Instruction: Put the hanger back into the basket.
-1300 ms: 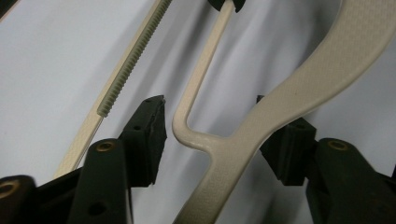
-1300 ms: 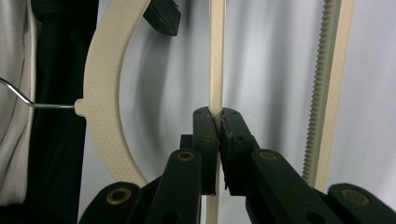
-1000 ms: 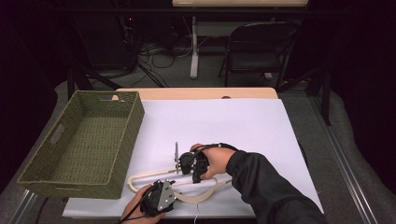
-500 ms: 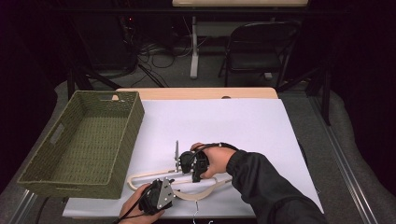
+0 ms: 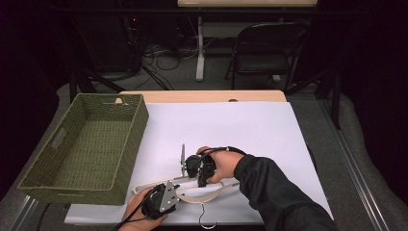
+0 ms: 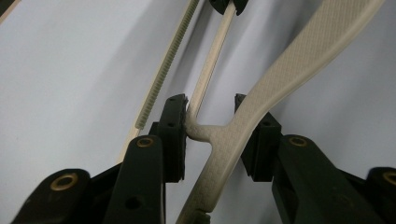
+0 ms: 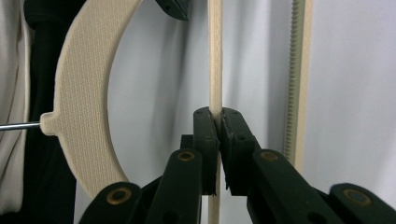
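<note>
- One cream plastic hanger (image 5: 192, 188) in high view, flat on white table cover (image 5: 250, 130) nr front edge; curved shoulder piece, thin straight crossbar, dark metal hook (image 5: 208, 222) toward the person.
- Two grippers on it: left gripper (image 5: 161, 201) at hanger's left part, right gripper (image 5: 199, 169) at the bar's middle. One green woven basket (image 5: 86, 144) at table's left, apart from hanger. One folding chair (image 5: 262, 53) behind table.
- Left gripper view: left gripper (image 6: 212, 135) jaws part-open, straddling the joint where bar meets the textured shoulder; left pad touches it, right pad just behind it.
- Right gripper view: right gripper (image 7: 218, 121) jaws narrow, clamped on the thin bar; ribbed strip (image 7: 296, 79) runs parallel beside it; one curved shoulder at left w/ hook stem.
</note>
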`<state>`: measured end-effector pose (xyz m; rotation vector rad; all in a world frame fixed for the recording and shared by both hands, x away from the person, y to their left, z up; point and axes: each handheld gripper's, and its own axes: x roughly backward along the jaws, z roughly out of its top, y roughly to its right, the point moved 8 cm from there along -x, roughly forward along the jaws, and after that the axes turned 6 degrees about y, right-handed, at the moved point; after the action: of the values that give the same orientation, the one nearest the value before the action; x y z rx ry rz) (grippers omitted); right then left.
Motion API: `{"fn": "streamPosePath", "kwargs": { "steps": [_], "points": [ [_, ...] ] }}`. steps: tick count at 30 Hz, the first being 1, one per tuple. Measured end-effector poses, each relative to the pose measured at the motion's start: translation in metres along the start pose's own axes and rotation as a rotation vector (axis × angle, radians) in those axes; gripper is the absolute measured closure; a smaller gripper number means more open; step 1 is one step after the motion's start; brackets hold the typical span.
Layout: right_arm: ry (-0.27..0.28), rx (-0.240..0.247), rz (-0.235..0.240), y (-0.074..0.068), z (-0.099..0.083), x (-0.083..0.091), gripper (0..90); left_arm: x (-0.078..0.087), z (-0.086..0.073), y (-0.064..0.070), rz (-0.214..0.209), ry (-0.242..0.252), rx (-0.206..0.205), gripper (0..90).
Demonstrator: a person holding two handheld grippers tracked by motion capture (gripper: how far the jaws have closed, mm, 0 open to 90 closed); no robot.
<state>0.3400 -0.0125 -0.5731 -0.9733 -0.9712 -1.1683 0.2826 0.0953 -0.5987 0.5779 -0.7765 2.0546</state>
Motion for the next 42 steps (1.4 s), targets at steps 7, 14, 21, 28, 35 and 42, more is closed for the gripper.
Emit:
{"fn": "streamPosePath", "kwargs": {
  "steps": [7, 14, 21, 28, 35, 42],
  "points": [
    [0.013, 0.005, -0.006, 0.001, 0.001, 0.001, 85.7, 0.001, 0.0, -0.003, 0.006, -0.017, 0.012, 73.2],
    [0.05, -0.025, -0.021, 0.004, 0.002, 0.006, 85.1, 0.002, 0.003, -0.012, 0.009, -0.015, 0.021, 76.3],
    [0.178, -0.041, -0.152, 0.013, 0.006, 0.03, 68.7, 0.003, 0.004, -0.017, 0.017, -0.017, 0.002, 80.2],
    [0.258, -0.069, -0.225, 0.01, 0.001, 0.061, 61.9, 0.002, 0.01, -0.027, 0.034, -0.03, -0.053, 83.9],
    [0.288, -0.096, -0.369, 0.023, -0.022, 0.09, 56.0, -0.002, 0.013, -0.029, 0.02, -0.039, -0.107, 85.4],
    [0.296, -0.149, -0.428, 0.029, -0.044, 0.107, 54.9, -0.004, 0.02, -0.032, 0.012, -0.043, -0.144, 87.0]
  ]
}}
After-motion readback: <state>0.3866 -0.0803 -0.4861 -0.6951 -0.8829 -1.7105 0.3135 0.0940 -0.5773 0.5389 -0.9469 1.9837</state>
